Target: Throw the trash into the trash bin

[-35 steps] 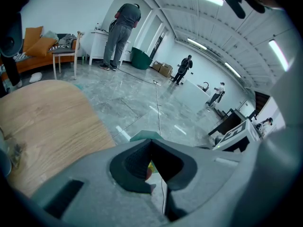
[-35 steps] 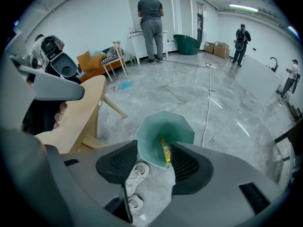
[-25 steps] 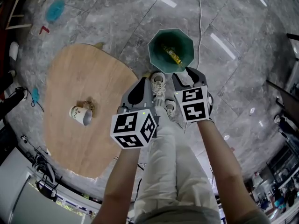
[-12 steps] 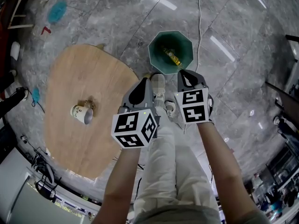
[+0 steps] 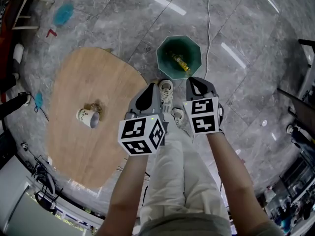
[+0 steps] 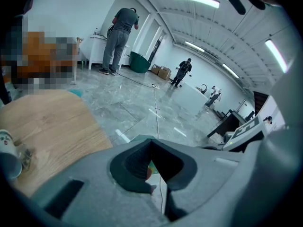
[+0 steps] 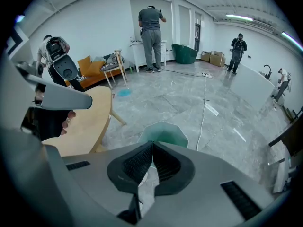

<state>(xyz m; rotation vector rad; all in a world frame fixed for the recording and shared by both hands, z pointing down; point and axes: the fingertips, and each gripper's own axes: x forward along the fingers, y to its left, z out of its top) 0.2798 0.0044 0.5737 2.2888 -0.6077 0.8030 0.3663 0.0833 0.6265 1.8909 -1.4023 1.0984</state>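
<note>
A green eight-sided trash bin (image 5: 179, 57) stands on the grey floor just beyond my feet, with a yellow piece of trash (image 5: 180, 62) lying inside. My right gripper (image 5: 199, 84) hangs at the bin's near rim, shut and empty; in the right gripper view the right gripper (image 7: 152, 144) has its jaws meeting at the tips above the bin (image 7: 163, 132). My left gripper (image 5: 149, 93) is beside it over the table's edge. In the left gripper view the left gripper (image 6: 151, 141) also has its jaws together, holding nothing.
A low wooden table (image 5: 74, 87) at the left carries a white cup (image 5: 87, 118) on its side and a small crumpled scrap (image 5: 96, 107). A white cable (image 5: 208, 14) runs across the floor beyond the bin. People (image 7: 152, 37) stand far off by the wall.
The right gripper's jaws, apart over the bin's rim a second ago, have come together. The gripper has lifted slightly. The left gripper has stayed put.
</note>
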